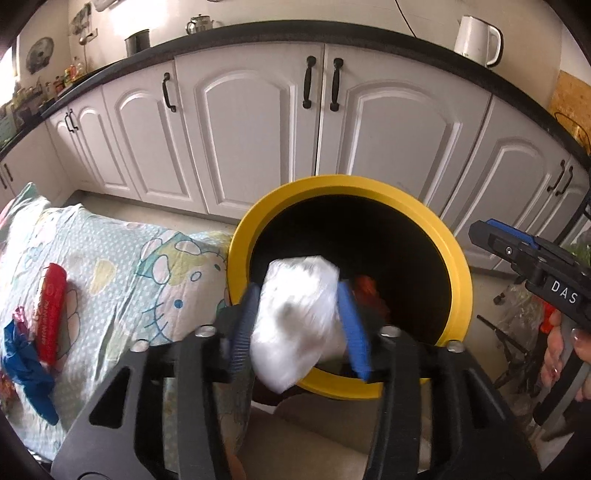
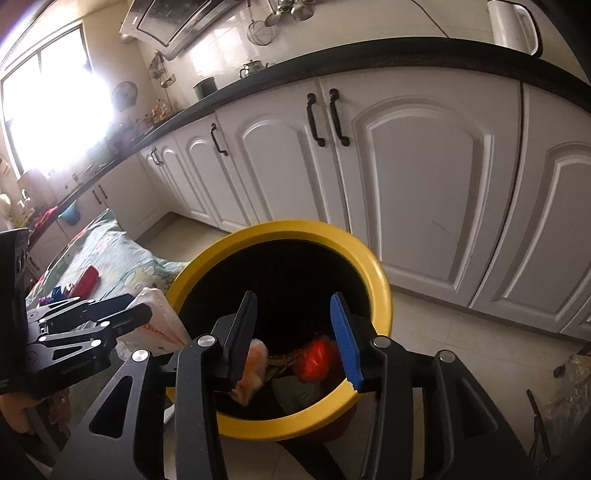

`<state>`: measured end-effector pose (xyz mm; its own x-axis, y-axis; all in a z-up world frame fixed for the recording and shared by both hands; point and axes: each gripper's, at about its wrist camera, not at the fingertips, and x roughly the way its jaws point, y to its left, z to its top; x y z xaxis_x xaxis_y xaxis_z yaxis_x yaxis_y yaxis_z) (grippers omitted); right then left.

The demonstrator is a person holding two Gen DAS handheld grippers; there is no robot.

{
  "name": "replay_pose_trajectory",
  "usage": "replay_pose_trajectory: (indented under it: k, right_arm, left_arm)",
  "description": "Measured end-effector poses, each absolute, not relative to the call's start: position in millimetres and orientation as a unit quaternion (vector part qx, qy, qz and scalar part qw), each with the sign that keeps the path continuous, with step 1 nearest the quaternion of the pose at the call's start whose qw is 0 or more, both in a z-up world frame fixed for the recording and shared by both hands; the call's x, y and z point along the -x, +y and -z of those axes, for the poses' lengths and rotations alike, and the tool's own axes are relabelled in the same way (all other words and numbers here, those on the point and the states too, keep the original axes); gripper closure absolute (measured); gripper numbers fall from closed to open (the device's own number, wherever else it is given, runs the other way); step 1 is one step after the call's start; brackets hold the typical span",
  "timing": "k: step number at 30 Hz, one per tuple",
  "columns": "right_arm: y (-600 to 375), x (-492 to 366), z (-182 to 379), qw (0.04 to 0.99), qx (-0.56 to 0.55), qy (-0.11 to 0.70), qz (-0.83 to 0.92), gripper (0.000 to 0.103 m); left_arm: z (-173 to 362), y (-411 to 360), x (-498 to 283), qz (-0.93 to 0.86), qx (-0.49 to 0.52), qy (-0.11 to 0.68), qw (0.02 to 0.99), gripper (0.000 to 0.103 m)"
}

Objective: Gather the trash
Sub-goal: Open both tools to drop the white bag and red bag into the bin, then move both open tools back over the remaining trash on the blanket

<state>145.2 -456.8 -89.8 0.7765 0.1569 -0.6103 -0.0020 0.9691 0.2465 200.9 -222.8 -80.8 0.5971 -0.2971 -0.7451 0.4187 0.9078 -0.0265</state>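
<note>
A black bin with a yellow rim [image 1: 347,182] stands on the floor beside a patterned cloth [image 1: 129,258]. My left gripper [image 1: 299,288] hangs over the bin's near edge, jaws apart. A blurred white plastic bag [image 1: 295,325] fills the gap between its blue pads. My right gripper [image 2: 292,297] stands open over the bin's rim [image 2: 280,227]. A blurred pale orange scrap [image 2: 253,369] sits just below its left finger, and red trash [image 2: 317,360] lies inside the bin. A red wrapper [image 1: 51,310] and a blue wrapper [image 1: 26,365] lie on the cloth.
White cabinet doors [image 1: 243,140] with black handles run behind the bin under a dark counter [image 1: 229,35] that carries a white kettle [image 1: 476,38]. A clear plastic bag [image 1: 517,325] with dark items lies on the floor at the right.
</note>
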Motion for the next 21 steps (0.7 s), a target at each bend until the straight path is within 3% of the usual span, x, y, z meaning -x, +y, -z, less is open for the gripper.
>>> replay_pose_trajectory:
  k: [3,7,9,10,15,21]
  right_arm:
    - [-460.6,-143.5,86.3,0.938,-0.121,0.324,-0.035,0.053]
    - [-461.0,-139.7,79.1,0.943,-0.118,0.310,-0.023,0.042]
    - [-461.2,-137.6,75.4,0.945,-0.118,0.303,-0.019,0.034]
    - [-460.7,-136.7,72.9,0.947,-0.118,0.300,-0.017,0.034]
    - [-455.4,-132.1,61.8,0.952,-0.114,0.285,-0.015,0.024]
    - [-443.6,-128.1,47.5,0.956,-0.108,0.270,-0.026,0.022]
  left_arm:
    - [76.3,-217.1,-200.9,0.197,-0.061,0.399,0.893,0.048]
    - [67.6,-205.2,-199.3,0.193,-0.032,0.393,0.899,0.023]
    - [63.3,-199.2,-198.9,0.191,-0.020,0.390,0.901,0.020]
    - [60.9,-195.9,-198.6,0.187,-0.014,0.388,0.902,0.012]
    - [42.9,-174.3,-191.0,0.171,0.017,0.366,0.915,0.011]
    - [25.8,-155.5,-181.2,0.156,0.033,0.341,0.926,0.011]
